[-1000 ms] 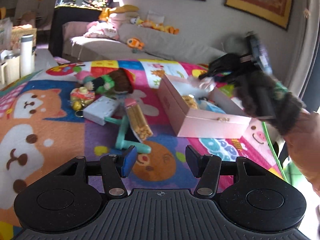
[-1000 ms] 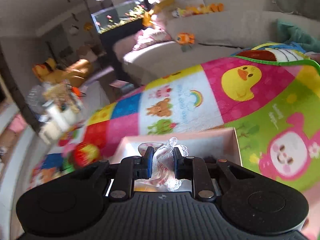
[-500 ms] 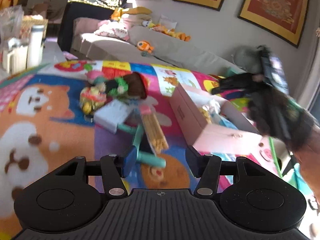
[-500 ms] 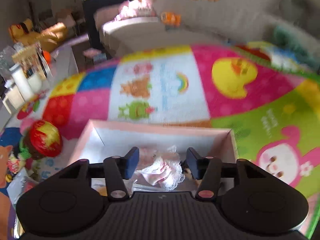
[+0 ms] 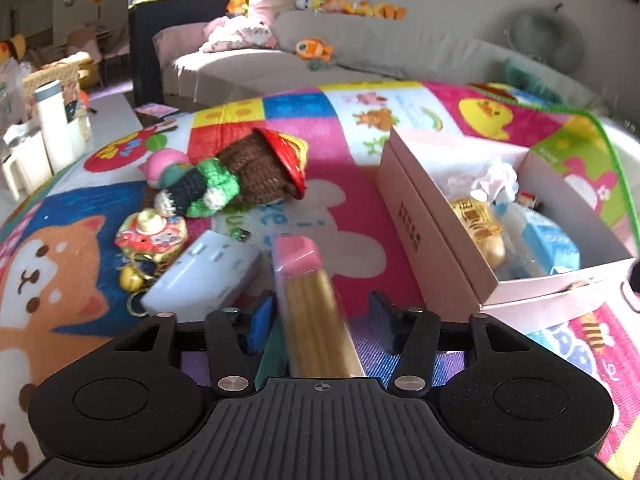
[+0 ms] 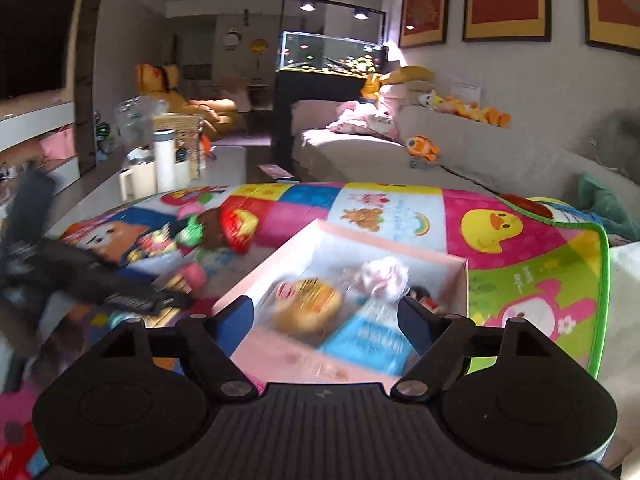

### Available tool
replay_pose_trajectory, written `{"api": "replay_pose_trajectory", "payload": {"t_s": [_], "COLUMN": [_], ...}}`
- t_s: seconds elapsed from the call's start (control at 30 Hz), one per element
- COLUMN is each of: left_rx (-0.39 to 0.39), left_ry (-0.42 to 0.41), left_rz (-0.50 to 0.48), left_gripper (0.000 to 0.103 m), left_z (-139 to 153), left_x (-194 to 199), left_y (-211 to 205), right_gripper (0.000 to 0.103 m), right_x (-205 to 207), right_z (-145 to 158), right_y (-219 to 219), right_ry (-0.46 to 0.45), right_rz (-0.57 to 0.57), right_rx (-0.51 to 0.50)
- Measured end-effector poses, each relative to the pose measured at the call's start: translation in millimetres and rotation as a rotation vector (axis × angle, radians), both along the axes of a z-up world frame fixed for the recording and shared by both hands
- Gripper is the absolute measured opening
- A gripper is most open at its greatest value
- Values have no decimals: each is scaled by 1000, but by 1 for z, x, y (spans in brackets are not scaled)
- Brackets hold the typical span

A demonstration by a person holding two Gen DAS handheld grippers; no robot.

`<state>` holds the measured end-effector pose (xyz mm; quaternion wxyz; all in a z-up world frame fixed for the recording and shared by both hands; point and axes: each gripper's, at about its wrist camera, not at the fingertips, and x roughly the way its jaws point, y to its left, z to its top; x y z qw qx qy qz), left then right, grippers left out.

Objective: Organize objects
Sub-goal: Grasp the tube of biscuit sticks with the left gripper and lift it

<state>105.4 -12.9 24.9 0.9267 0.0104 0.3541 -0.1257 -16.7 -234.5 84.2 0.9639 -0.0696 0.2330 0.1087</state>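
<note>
1. The left gripper point(image 5: 322, 322) is closing around the pink-capped packet of sticks point(image 5: 310, 300) lying between its jaws, pads not yet pressing.
2. The right gripper point(image 6: 326, 318) is opening, empty, above the pink box point(image 6: 400, 252).

**Soft knits, glossy wraps, matt card**

The play mat point(image 5: 352, 216) looks like smooth printed cloth. The doll point(image 5: 244, 178) is rough knitted yarn, its red hat shiny. The pink box point(image 5: 424, 220) is matt card. The stick packet point(image 5: 316, 312) is glossy clear film; the white charger point(image 5: 204, 280) smooth plastic. The left tool point(image 5: 322, 322) is matt black ribbed plastic with metal screws.
</note>
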Motion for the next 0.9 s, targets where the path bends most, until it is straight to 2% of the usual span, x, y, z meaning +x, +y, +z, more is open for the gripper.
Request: {"api": "replay_pose_trajectory", "payload": {"t_s": [0.13, 0.17, 0.2, 0.3, 0.37, 0.47, 0.57, 0.67, 0.77, 0.9], "left_rx": [-22, -51, -90, -210, -273, -352, -370, -387, -391, -401], "left_ry": [31, 40, 43, 37, 12, -31, -68, -52, -4, 15], "left_rz": [-42, -62, -77, -113, -102, -14, 108, 183, 188, 166], "left_gripper": [39, 37, 30, 26, 26, 26, 26, 26, 26, 27], "left_z": [1, 3, 4, 10, 16, 24, 26, 18, 5, -9], "left_x": [-6, -12, -20, -53, -78, -104, -120, -127, -131, -133], "left_y": [-5, -3, 1, 20, 40, 80, 119, 147, 156, 155], "right_gripper": [81, 81, 81, 81, 81, 82, 82, 82, 82, 81], "right_x": [-5, -6, -6, -9, -12, -13, -17, -23, -23, -10], "right_z": [-8, -11, -12, -15, -18, -22, -28, -36, -45, -61], "right_y": [-3, -3, -4, -4, 0, 12, 37, 73, 106, 135], "right_ry": [7, 13, 20, 37, 55, 98, 146, 182, 206, 263], "right_rz": [-7, -10, -13, -15, -2, 42, 120, 225, 301, 307], "right_rx": [27, 39, 50, 78, 95, 112, 118, 111, 89, 68]}}
